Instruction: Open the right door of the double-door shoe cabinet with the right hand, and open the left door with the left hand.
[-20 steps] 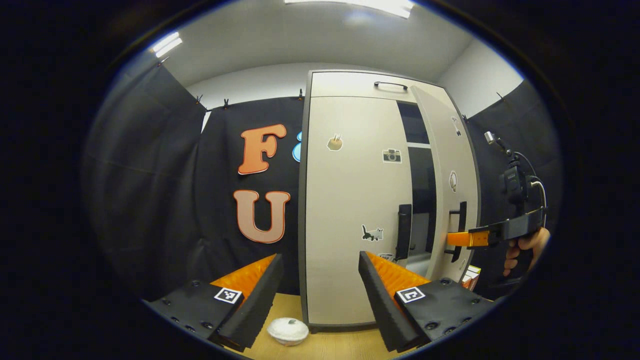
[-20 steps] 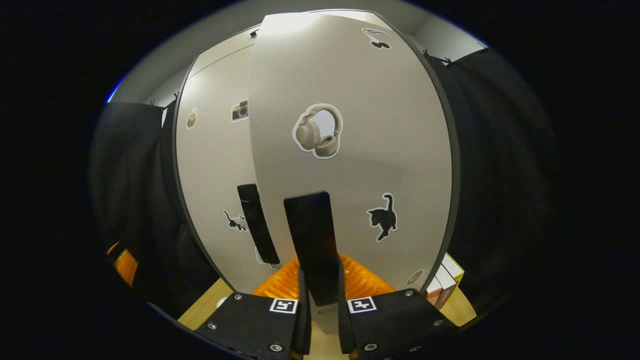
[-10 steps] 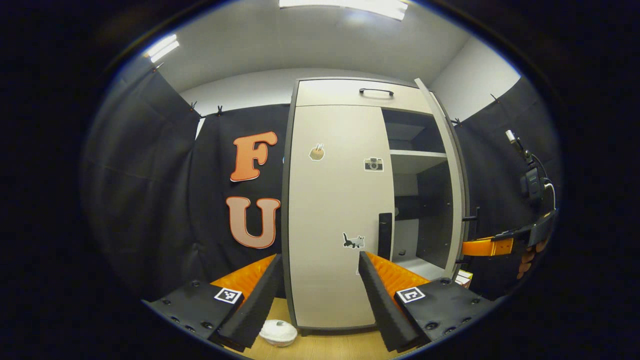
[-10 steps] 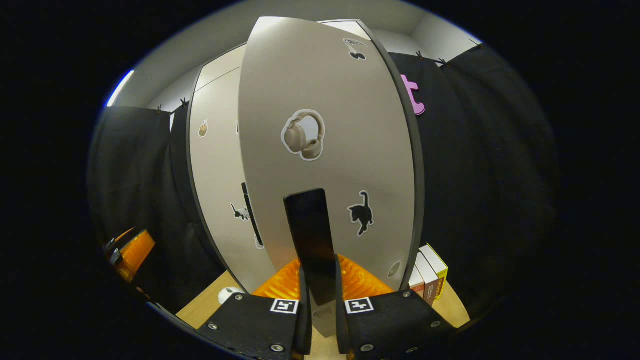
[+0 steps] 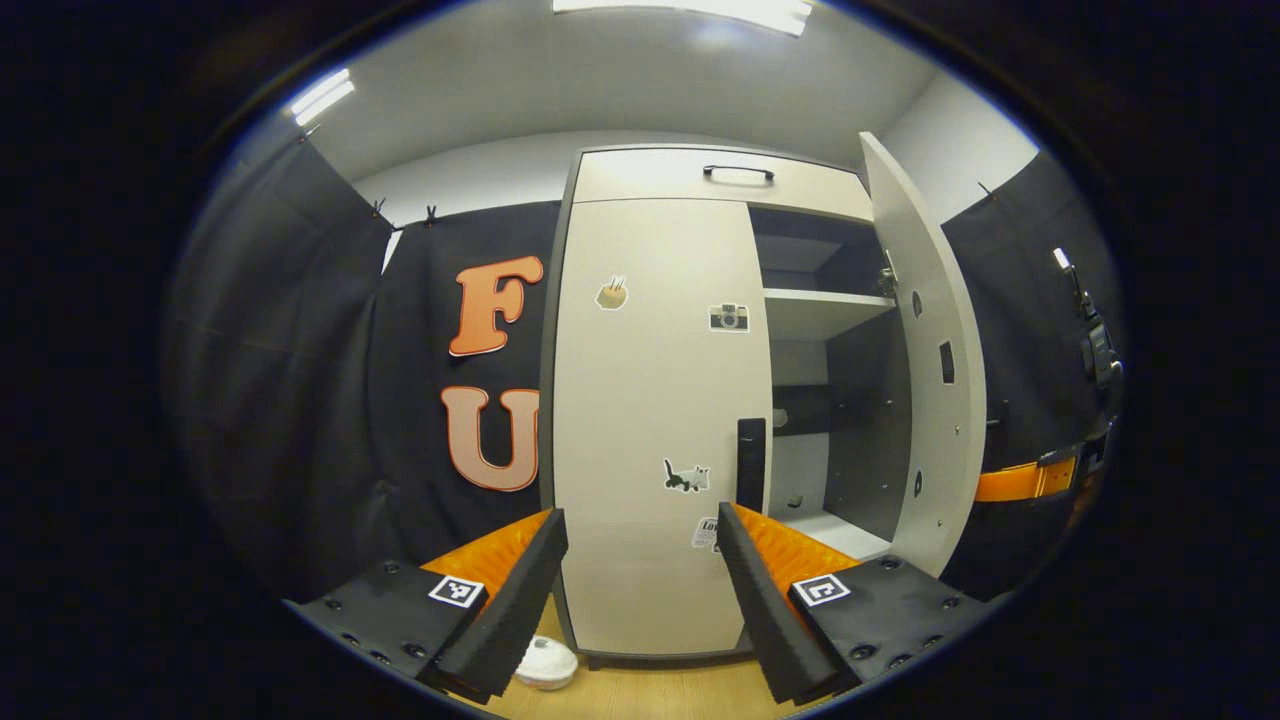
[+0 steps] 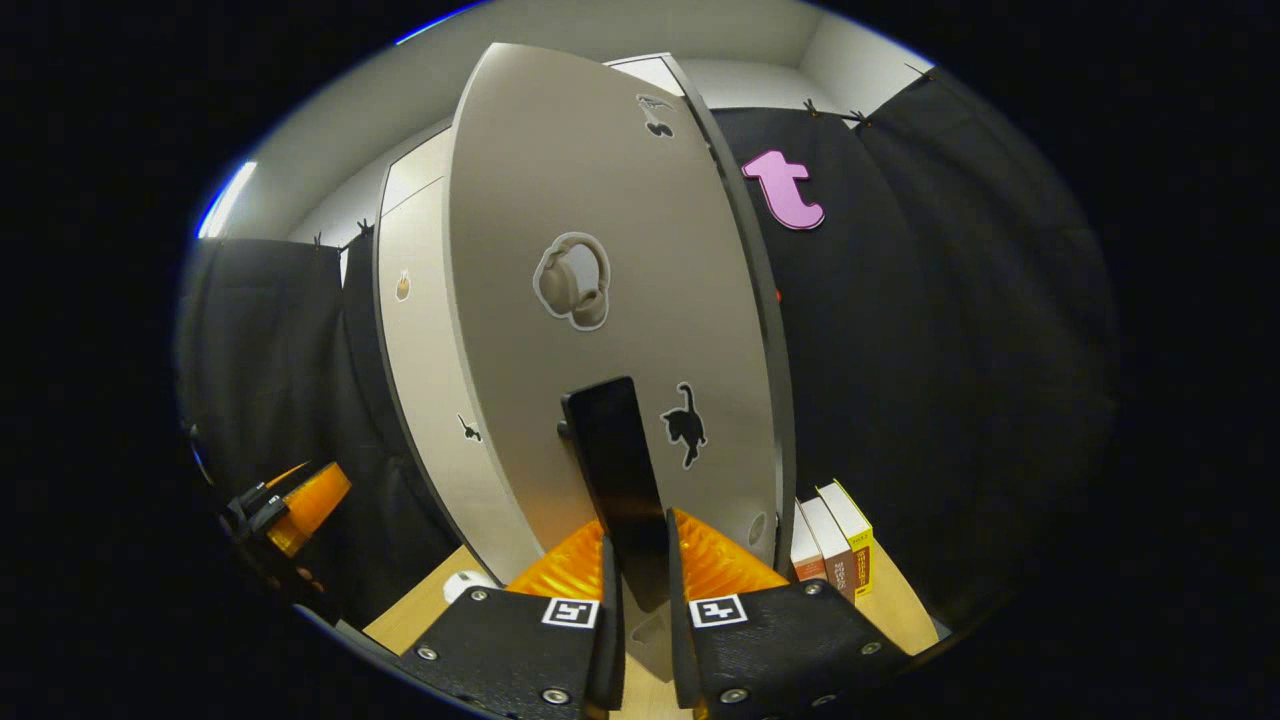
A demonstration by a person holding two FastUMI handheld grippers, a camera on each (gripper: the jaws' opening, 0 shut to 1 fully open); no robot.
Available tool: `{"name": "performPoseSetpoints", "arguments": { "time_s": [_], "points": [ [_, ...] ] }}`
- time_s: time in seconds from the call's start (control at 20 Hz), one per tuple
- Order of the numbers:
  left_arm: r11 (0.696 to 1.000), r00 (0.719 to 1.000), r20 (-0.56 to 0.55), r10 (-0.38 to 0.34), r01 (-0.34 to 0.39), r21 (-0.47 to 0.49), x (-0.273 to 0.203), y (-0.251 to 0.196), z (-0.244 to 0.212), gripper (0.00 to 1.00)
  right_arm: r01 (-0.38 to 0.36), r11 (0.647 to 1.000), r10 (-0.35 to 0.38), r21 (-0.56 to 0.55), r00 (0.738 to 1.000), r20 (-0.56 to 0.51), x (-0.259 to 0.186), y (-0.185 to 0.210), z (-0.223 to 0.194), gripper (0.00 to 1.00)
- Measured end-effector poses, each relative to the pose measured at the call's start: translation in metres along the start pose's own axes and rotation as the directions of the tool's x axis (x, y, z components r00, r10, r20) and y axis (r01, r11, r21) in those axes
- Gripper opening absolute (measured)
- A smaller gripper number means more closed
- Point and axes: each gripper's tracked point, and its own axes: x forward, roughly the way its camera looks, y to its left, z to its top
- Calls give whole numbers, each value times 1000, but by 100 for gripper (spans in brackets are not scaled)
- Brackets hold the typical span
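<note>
Now the right gripper is clamped on the right door's handle; the door stands wide. Left gripper is apart before the closed left door. Overswinging may strain the hinge.

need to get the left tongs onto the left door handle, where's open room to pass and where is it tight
Open room lies straight ahead of the open left tongs up to the closed beige left door and its black vertical handle. The cabinet's bottom shelf is bare. It is tighter low left by the white lidded bowl, and right, beside the swung-open right door.
</note>
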Motion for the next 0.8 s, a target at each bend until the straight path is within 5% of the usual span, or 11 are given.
{"name": "performPoseSetpoints", "arguments": {
  "time_s": [0.8],
  "points": [
    [1000,1000,-23,21,-22,-18,14,4,-16,96,54,998,-53,-41,998,42,-4,-25,5,18]
  ]
}}
